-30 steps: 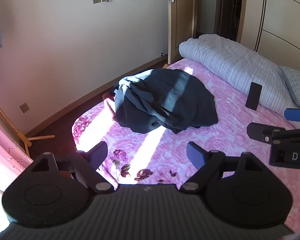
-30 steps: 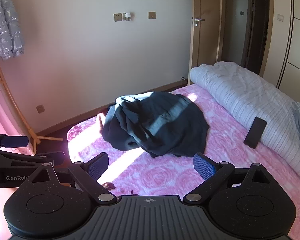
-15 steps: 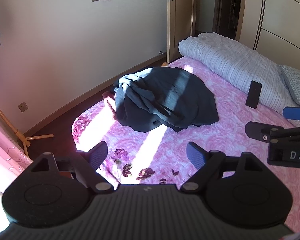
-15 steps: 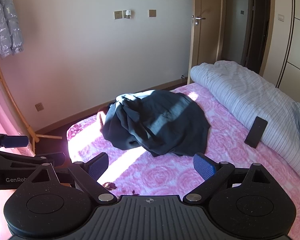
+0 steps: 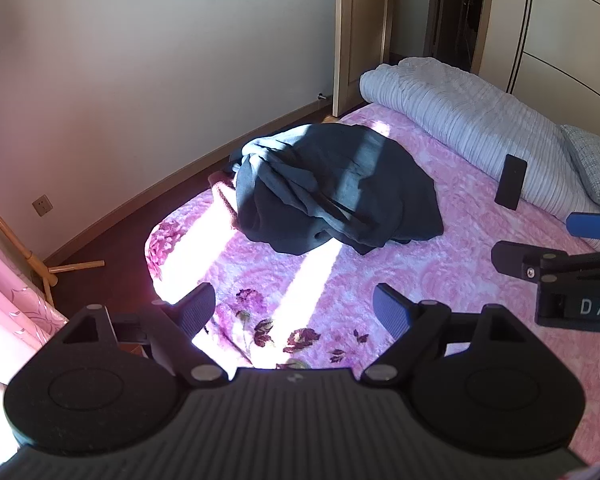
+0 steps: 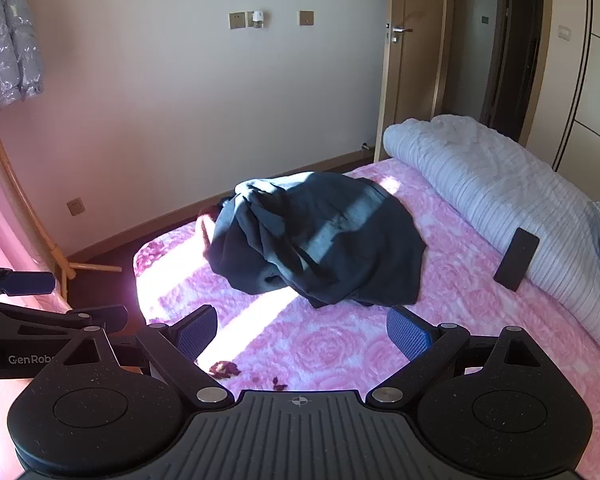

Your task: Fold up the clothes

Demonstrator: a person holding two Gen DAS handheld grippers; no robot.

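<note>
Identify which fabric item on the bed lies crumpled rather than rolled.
The dark blue garment, heaped mid-bed. The striped duvet is rolled lengthwise; the pillow lies flat.

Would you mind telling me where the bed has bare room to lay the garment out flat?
The widest bare patch of bedspread lies between the dark garment and both open grippers. A narrower strip runs between the garment and the rolled duvet. It is crowded where the phone leans on the duvet.
</note>
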